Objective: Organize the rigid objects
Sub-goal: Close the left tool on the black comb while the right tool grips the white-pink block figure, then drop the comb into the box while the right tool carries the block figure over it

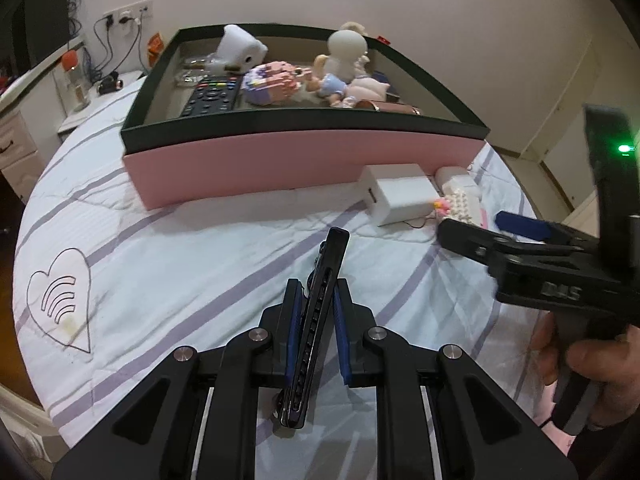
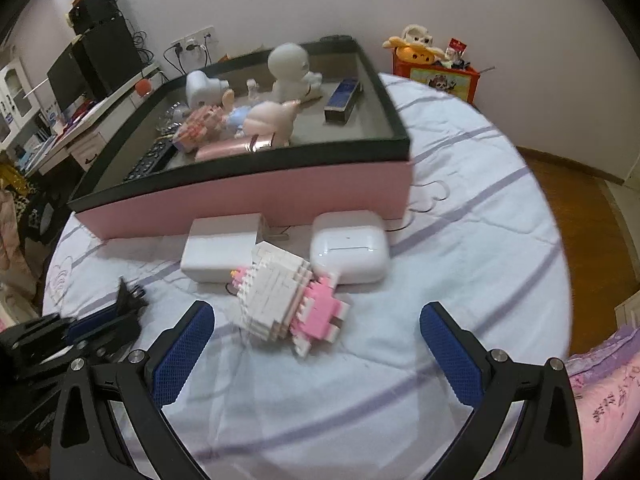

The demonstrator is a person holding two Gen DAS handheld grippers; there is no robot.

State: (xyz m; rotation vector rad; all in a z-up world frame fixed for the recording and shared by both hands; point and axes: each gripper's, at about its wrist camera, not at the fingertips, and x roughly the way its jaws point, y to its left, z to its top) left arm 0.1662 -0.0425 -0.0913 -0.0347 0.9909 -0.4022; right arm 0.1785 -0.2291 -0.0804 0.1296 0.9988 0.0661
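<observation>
**Striped quilt, pink box by the wall**

Lower centre, the left gripper (image 1: pixel 320 320) clamps a slim black folding tool (image 1: pixel 316 328) above the striped quilt (image 1: pixel 160 264) (heart motif at left). Right gripper (image 2: pixel 316 360) gapes over a block figure (image 2: pixel 288 300); pink box (image 2: pixel 256 196) behind.

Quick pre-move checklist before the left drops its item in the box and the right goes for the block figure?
1. Left gripper shut on dark slim object: ok.
2. Object seated squarely between the pads: not ok, it sits tilted.
3. Right gripper open wide enough for the block figure: ok.
4. Block figure lies free on the bedspread, though close to the earbuds case: ok.
5. Free floor space in pink box: ok, at the right end.
6. What the held object is: cannot tell.
</observation>
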